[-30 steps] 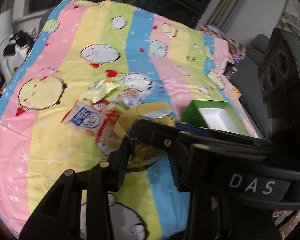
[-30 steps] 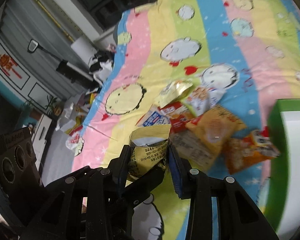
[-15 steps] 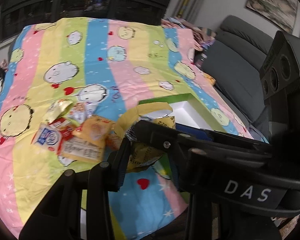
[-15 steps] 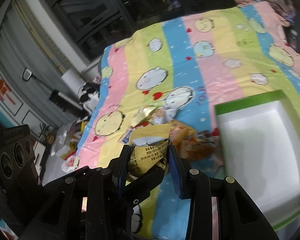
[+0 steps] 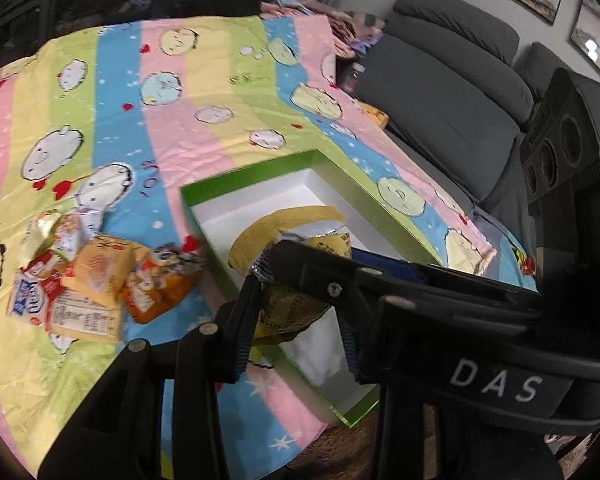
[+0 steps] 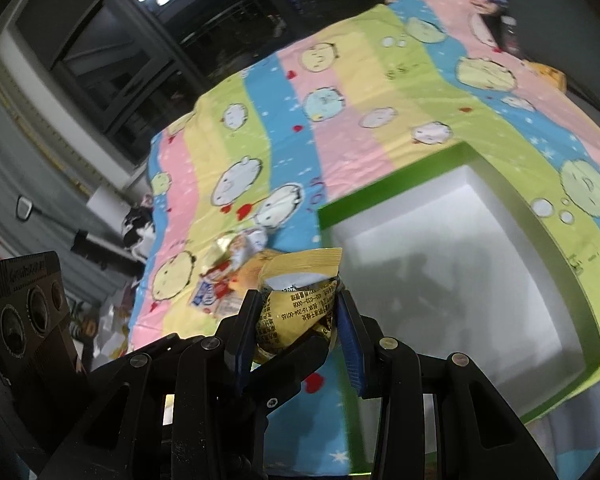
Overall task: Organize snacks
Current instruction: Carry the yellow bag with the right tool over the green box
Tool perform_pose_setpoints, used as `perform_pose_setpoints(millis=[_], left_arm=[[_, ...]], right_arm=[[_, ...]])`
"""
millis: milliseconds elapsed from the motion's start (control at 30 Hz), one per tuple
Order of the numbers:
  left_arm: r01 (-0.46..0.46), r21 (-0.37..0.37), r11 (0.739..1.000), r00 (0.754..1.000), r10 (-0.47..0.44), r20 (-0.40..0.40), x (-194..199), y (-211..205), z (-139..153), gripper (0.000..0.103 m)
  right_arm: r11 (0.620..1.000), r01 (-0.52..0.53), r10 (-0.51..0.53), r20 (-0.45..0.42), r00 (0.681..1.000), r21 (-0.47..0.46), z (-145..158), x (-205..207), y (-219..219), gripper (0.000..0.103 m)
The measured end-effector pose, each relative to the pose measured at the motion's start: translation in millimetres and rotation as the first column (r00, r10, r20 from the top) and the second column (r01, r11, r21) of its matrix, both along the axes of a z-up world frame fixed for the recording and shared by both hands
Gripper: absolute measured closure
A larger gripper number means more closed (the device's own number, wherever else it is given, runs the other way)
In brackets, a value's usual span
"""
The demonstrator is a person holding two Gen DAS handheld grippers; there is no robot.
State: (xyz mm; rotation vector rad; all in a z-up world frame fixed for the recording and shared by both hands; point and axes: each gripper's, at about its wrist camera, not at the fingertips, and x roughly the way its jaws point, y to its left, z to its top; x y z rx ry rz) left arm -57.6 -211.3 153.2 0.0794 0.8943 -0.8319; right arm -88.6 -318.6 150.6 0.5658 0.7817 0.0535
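Note:
Both grippers are shut together on one yellow snack packet (image 5: 296, 272), also in the right wrist view (image 6: 296, 304). My left gripper (image 5: 296, 304) and right gripper (image 6: 298, 320) hold it in the air over the near left part of a green box with a white inside (image 5: 380, 216), which also shows in the right wrist view (image 6: 460, 240). A pile of several snack packets (image 5: 92, 280) lies on the striped cloth left of the box, and shows partly behind the packet in the right wrist view (image 6: 228, 276).
The striped cartoon cloth (image 5: 180, 100) covers the table. A grey sofa (image 5: 452, 92) stands close on the right. Dark windows (image 6: 160, 40) are at the back. The table's near edge runs just below the box.
Both grippers have carried the yellow packet to the right, from above the snack pile to above the green box. The grip has not changed.

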Motion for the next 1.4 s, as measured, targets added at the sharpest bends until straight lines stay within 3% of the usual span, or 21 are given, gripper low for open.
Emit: perform_pose_setpoints(millis=[433, 833, 1400], left_arm=[[0.063, 0.041, 0.997, 0.996, -0.061, -0.065, 7.4, -40.2, -24.3, 0.066], [0.105, 0.056, 0.993, 0.98, -0.094, -0.177, 24.7, -61.9, -52.6, 0.066], [0.13, 0.126, 0.984, 0.975, -0.103, -0.198, 35.0, -69.1, -70.5, 0.066]], right_arm=[[0.995, 0.077, -0.073, -0.063, 0.995, 0.063, -29.9, -0.5, -42.2, 0.063], [0.988, 0.135, -0.12, -0.173, 0.978, 0.076, -56.7, 10.5, -60.1, 0.063], [0.985, 0.152, -0.128, -0.248, 0.96, 0.08, -76.1, 23.1, -65.4, 0.063]])
